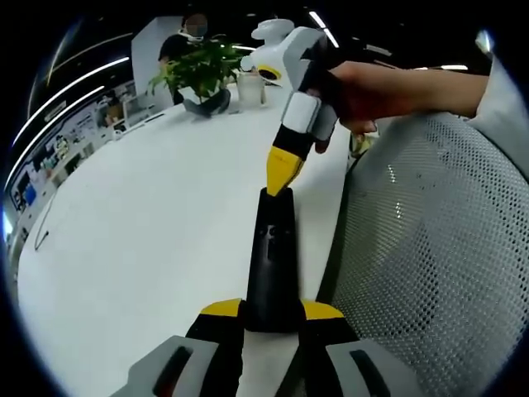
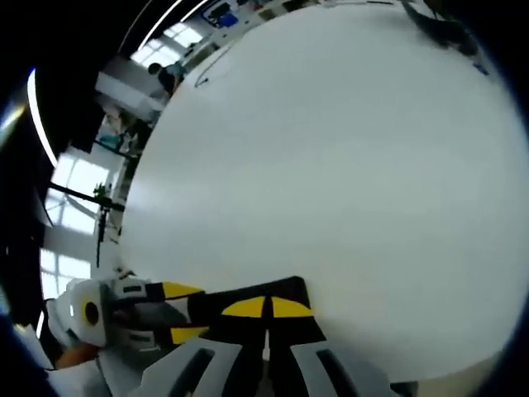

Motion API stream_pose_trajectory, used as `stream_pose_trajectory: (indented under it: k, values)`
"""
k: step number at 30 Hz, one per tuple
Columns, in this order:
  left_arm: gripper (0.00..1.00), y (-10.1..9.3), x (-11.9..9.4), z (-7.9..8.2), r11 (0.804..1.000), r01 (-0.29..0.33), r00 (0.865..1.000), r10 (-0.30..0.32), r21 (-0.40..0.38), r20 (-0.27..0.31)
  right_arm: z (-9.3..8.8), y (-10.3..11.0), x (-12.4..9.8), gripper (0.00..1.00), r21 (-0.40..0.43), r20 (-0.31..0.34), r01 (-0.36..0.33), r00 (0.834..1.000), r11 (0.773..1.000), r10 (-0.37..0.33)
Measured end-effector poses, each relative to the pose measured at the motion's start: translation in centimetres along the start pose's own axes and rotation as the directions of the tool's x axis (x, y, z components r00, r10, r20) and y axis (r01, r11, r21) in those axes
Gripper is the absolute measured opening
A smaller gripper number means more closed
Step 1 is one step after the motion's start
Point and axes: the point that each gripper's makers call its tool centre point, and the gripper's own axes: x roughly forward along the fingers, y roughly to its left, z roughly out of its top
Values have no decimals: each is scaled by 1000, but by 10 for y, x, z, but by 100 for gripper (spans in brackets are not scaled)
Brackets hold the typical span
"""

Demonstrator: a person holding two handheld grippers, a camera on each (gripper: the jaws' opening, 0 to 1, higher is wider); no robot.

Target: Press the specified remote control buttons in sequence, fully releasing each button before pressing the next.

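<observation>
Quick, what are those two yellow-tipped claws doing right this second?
Left gripper: shut on the near end of the long black plastic remote control.
Right gripper: fingers shut together, tips pressing the remote's far end.

A white table (image 1: pixel 149 240) carries a black remote (image 1: pixel 273 256) (lengthwise) and a potted plant (image 1: pixel 201 73).

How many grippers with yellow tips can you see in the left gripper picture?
2. The left gripper rises from the bottom, clamped on the near end of the black remote control. The right gripper comes down from the top, its closed yellow tip on the remote's far end.
</observation>
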Motion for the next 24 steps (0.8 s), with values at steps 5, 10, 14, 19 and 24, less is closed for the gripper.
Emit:
stream_pose_trajectory:
  k: [5, 10, 14, 19, 24]
  values:
    - [24, -1, 0, 0, 1000, 0, 1000, 0, 0, 0, 1, 0, -1, 0, -12, 6, 4, 1000, 1000, -4]
    - [24, -1, 0, 0, 1000, 0, 1000, 0, 0, 0, 1, -2, -2, 0, 23, 7, -13, 1000, 1000, 13]
    - [24, -1, 0, 0, 1000, 1, 1000, -1, 1, 1, 2, -1, -2, 0, 53, 13, -24, 1000, 998, 24]
    - [24, 0, 0, 0, 1000, 3, 1000, -3, 4, 4, 3, -1, -3, 0, 81, 18, -34, 999, 996, 32]
    - [24, 0, 1, 1, 1000, 3, 1000, -3, 4, 5, 3, -1, -2, 0, 73, 26, -32, 999, 997, 30]
